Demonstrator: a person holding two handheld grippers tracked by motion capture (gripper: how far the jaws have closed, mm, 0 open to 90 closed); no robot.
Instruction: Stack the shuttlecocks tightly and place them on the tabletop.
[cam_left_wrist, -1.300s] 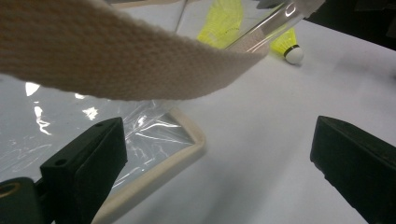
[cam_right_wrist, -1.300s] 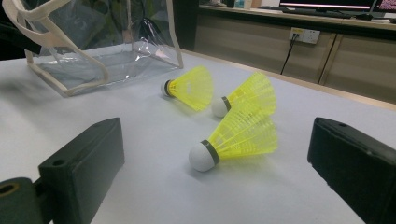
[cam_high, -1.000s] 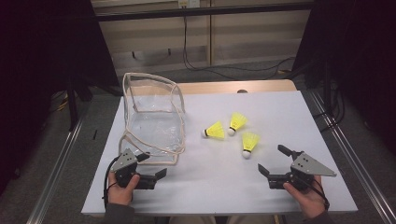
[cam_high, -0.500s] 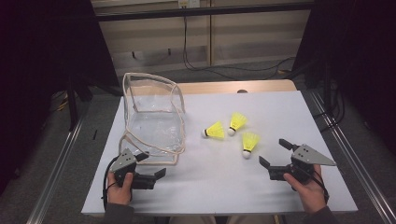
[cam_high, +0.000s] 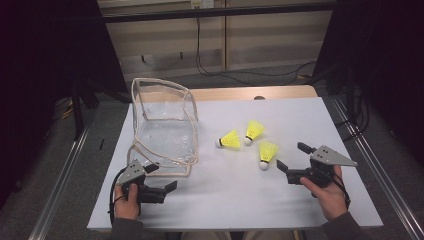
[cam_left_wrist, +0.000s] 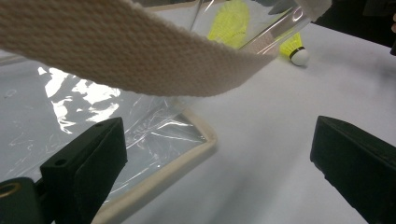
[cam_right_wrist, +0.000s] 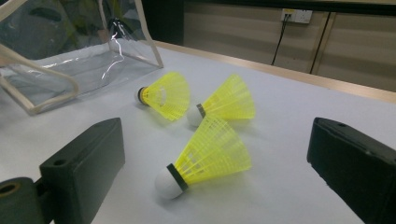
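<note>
Three yellow shuttlecocks lie on the white table top (cam_high: 240, 200): one (cam_high: 230, 140) on its side, one (cam_high: 254, 131) behind it, and the nearest (cam_high: 266, 152) with its white cork toward me. My right gripper (cam_high: 291, 156) is open just right of that nearest shuttlecock (cam_right_wrist: 205, 156), which lies between the spread jaws without touching them. A clear plastic bag (cam_high: 162, 125) with cream trim stands open at the left. My left gripper (cam_high: 163, 176) is open at the bag's front corner (cam_left_wrist: 187, 140), under a cream webbing strap (cam_left_wrist: 140, 51).
The other two shuttlecocks (cam_right_wrist: 166, 95) (cam_right_wrist: 226, 105) lie close together beyond the right jaws. A wooden table edge (cam_high: 240, 93) runs along the back, with cables (cam_high: 225, 75) on the floor behind. Metal rails (cam_high: 370, 170) flank the table.
My right gripper has moved forward and left, closer to the nearest shuttlecock. The left gripper has stayed nearly still by the bag.
</note>
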